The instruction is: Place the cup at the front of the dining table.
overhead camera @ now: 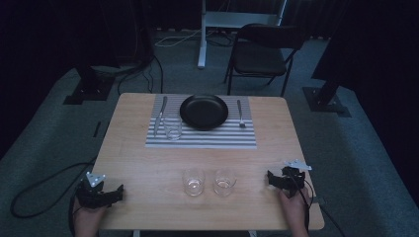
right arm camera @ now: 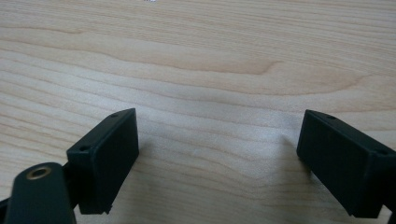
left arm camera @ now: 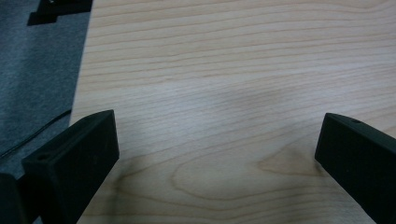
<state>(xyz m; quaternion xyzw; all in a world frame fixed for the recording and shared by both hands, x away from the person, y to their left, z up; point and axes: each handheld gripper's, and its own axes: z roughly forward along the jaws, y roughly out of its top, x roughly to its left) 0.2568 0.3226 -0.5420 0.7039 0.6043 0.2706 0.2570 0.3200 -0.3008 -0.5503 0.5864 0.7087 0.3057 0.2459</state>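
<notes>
Two clear empty glasses stand side by side near the table's front: one glass (overhead camera: 193,181) on the left, the other glass (overhead camera: 225,180) on the right. A third glass (overhead camera: 172,127) stands on a striped placemat (overhead camera: 212,139) farther back, beside a black plate (overhead camera: 203,111), a knife (overhead camera: 160,115) and a fork (overhead camera: 240,113). My left gripper (overhead camera: 117,192) rests at the table's front left corner, open, jaws wide over bare wood (left arm camera: 219,135). My right gripper (overhead camera: 271,178) rests at the front right, open, nothing between its jaws (right arm camera: 217,149).
The wooden table (overhead camera: 148,163) has its left edge close to my left gripper, with grey carpet (left arm camera: 32,84) and a cable beyond. A black folding chair (overhead camera: 262,54) and a white stand (overhead camera: 202,34) are behind the table.
</notes>
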